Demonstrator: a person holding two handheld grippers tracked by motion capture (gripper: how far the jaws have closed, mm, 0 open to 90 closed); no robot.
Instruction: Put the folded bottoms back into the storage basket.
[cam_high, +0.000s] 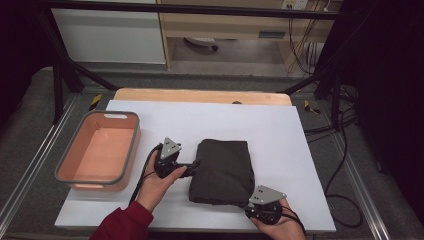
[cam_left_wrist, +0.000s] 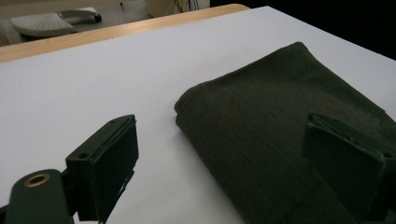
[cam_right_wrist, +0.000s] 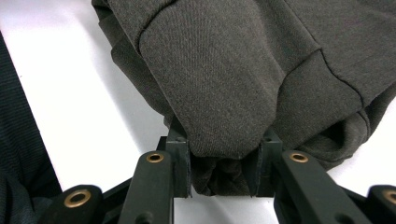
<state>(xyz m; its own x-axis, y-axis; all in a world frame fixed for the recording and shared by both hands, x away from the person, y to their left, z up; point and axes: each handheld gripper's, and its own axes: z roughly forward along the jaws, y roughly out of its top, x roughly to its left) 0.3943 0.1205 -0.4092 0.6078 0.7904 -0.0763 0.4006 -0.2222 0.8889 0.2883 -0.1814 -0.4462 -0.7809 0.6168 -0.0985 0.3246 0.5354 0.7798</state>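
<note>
Surface (cam_high: 210, 120): white board filling the middle of the high view, with a strip of wooden top poking out along its far edge.
Room: grey floor all round, black frame legs, loose cables down the right side, pale cabinets along the top of the frame.
Bin (cam_high: 132, 150): orange-pink tub with a grey rim, left of centre on the board, looks empty.
Cloth (cam_high: 222, 170): dark olive folded fabric, centre of the high view, lying flat on the white.
Left gripper (cam_high: 192, 167): at the cloth's left edge, jaws wide apart, one over bare white and one over the fabric, gripping nothing.
Right gripper (cam_high: 252, 204): lower right of the cloth, jaws pinched onto a bunched fold at its near corner.
</note>
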